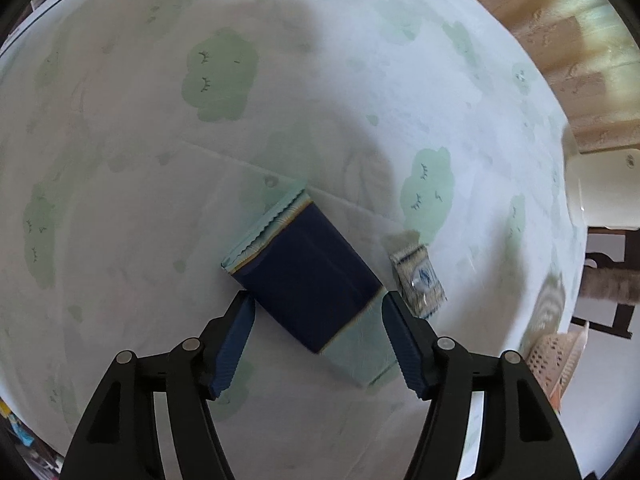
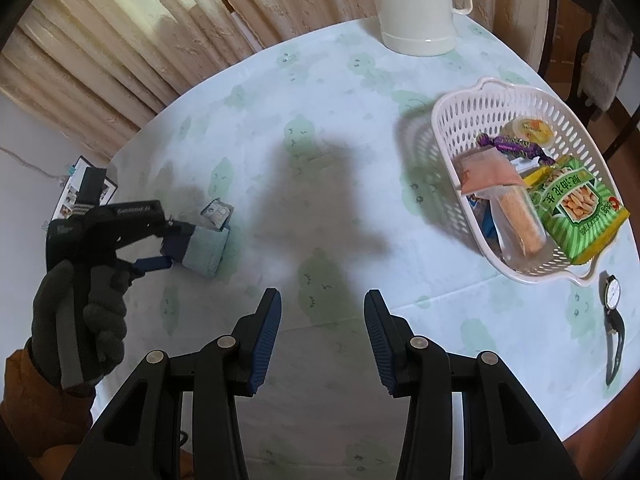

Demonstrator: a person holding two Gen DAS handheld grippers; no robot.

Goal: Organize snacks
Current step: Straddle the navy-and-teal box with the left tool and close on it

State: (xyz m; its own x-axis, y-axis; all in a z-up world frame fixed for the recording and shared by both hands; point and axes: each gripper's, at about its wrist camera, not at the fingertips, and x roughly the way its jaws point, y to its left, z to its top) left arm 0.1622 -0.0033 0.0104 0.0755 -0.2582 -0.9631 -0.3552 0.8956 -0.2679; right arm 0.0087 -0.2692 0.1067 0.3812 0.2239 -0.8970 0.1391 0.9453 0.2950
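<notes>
A dark blue snack packet with pale green ends [image 1: 312, 280] lies on the cloud-print tablecloth. My left gripper [image 1: 318, 304] is open, its jaws on either side of the packet's near part. A small clear-wrapped snack [image 1: 420, 278] lies just right of it. In the right wrist view the left gripper [image 2: 170, 246] straddles the same packet [image 2: 202, 252], with the small snack [image 2: 218, 212] behind it. My right gripper [image 2: 322, 308] is open and empty above the table's near middle. A white perforated basket [image 2: 452, 120] at the right holds several snacks, among them a green bag [image 2: 576, 212].
A white jug [image 2: 416, 4] stands at the table's far edge. A wristwatch [image 2: 612, 320] lies near the right edge, in front of the basket. Curtains hang behind the table. A dark chair [image 2: 592, 40] stands at the far right. The basket's edge shows in the left wrist view [image 1: 556, 356].
</notes>
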